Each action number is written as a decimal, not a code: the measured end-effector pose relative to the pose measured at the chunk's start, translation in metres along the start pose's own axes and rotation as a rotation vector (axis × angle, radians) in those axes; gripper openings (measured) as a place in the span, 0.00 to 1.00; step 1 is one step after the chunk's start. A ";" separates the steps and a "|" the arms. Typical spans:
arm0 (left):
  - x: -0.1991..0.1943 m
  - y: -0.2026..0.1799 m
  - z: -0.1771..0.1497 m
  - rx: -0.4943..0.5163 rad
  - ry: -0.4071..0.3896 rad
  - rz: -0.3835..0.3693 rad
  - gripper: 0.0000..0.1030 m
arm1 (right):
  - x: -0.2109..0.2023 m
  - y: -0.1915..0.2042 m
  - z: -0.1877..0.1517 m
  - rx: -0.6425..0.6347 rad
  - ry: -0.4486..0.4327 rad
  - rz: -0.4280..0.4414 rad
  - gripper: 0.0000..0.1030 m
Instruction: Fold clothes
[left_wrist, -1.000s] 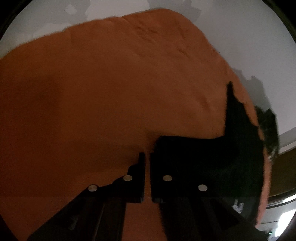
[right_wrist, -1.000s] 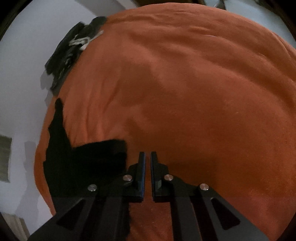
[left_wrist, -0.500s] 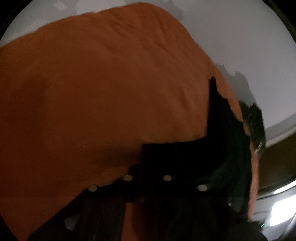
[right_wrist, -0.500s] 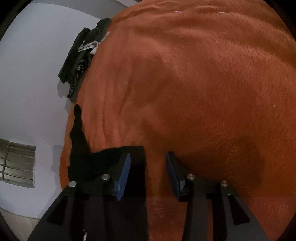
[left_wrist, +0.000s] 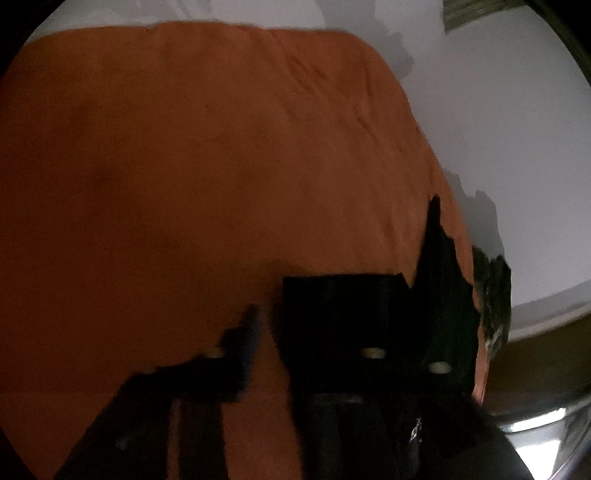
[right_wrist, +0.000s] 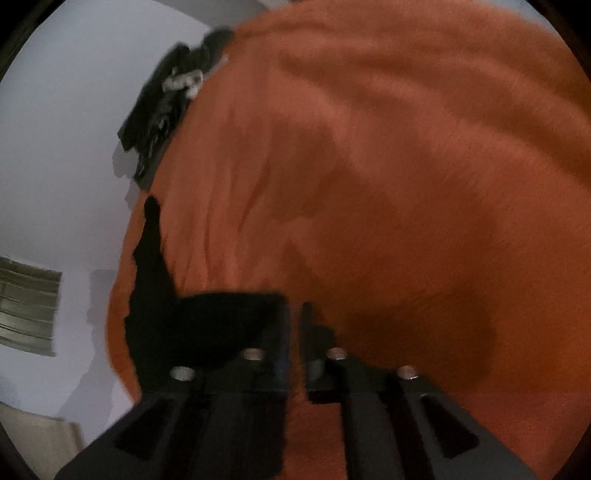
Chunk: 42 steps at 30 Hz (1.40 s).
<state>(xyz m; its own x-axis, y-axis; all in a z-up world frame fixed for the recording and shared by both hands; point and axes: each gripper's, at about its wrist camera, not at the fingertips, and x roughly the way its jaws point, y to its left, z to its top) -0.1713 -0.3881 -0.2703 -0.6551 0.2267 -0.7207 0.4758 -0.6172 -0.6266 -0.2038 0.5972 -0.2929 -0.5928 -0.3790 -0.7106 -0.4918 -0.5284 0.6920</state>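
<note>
Black garment: your task's piece (left_wrist: 369, 317) lies flat on an orange blanket, near its edge, a dark squared panel with a narrow pointed strip rising from one corner; in the right wrist view the same garment (right_wrist: 207, 325) sits at lower left, the strip pointing up along the blanket's border
Left gripper: your left gripper (left_wrist: 291, 325) hovers low over the garment's inner edge, jaws opening; the left finger stands over bare orange cloth, the right one merges with the black fabric, so you cannot tell whether it touches; nothing shows pinched between them
Right gripper: your right gripper (right_wrist: 295, 325) points down at the garment's squared corner, jaws opening with a slim gap between them; only orange cloth shows in that gap, and the black corner lies just beside the left finger
Orange blanket: the fleecy blanket (right_wrist: 406, 166) fills most of both views, gently rumpled with long soft creases
Second dark bundle: a crumpled dark item with a pale cord (right_wrist: 173, 96) rests at the blanket's far edge, well apart from the garment; the left wrist view catches it (left_wrist: 495, 299) at right, just past the pointed strip
Surroundings: a pale wall (left_wrist: 498, 110) stands behind the blanket, and a slatted vent (right_wrist: 26, 306) shows at the left of the right wrist view
Picture quality: both views are dim and motion-blurred
</note>
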 end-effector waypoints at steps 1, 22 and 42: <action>-0.004 0.000 -0.001 -0.004 -0.012 -0.014 0.52 | 0.003 0.005 -0.002 -0.020 0.003 0.002 0.42; -0.002 -0.002 -0.004 0.122 -0.045 0.110 0.03 | -0.009 0.070 -0.045 -0.306 -0.114 -0.345 0.02; 0.023 -0.048 -0.028 0.245 0.013 0.129 0.63 | -0.011 0.017 -0.027 -0.061 -0.058 -0.124 0.38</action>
<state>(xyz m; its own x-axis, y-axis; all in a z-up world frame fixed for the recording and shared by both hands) -0.1930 -0.3320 -0.2649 -0.5896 0.1433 -0.7949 0.3976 -0.8052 -0.4401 -0.1883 0.5716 -0.2769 -0.5668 -0.2646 -0.7802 -0.5249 -0.6139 0.5895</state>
